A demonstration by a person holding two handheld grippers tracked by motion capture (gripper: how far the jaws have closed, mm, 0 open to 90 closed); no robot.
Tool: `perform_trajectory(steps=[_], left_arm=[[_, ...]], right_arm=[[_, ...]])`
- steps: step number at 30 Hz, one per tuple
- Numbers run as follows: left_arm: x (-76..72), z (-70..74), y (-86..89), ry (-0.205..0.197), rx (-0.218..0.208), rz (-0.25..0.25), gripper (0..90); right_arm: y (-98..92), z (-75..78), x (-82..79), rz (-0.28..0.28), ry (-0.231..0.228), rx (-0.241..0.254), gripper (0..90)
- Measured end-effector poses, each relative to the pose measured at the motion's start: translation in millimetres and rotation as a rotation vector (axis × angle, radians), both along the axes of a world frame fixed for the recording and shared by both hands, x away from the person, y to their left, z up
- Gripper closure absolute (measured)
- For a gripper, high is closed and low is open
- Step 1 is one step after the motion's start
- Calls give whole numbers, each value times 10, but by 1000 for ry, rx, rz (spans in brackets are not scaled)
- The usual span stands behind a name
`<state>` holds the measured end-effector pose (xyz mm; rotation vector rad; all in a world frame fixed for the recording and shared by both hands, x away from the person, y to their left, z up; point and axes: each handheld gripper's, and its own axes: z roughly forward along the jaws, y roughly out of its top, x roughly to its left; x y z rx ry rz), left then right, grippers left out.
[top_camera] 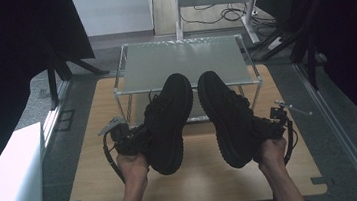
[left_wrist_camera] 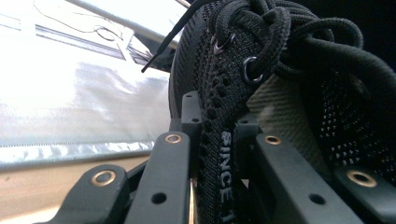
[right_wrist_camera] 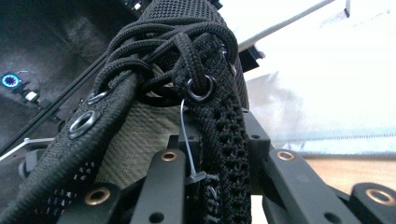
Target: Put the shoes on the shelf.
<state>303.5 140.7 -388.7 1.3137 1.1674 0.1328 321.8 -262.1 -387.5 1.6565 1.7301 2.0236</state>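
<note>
1. Two black shoes hang off the desk (top_camera: 200, 178), one in each of my grippers.
2. My left gripper (top_camera: 132, 138) clamps the left shoe (top_camera: 168, 121) by its collar.
3. My right gripper (top_camera: 269, 126) pinches the right shoe (top_camera: 226, 118) likewise.

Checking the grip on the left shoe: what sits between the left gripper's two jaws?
In the left gripper view, the left gripper pinches the knitted collar wall of the black shoe, beside its eyelets and laces; one jaw stands outside the shoe, the other inside.
</note>
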Motion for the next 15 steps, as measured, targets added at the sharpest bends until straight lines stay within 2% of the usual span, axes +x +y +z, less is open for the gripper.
perform_trajectory(steps=[3, 6, 15], left_arm=[[77, 61, -10, 5, -17, 9, 803], [139, 102, -21, 8, -14, 21, 803], [318, 199, -53, 20, -22, 66, 799]], right_arm=[[37, 75, 64, -13, -4, -4, 763], [76, 131, 131, -23, -7, -11, 763], [167, 199, 330, -61, 10, -25, 763]])
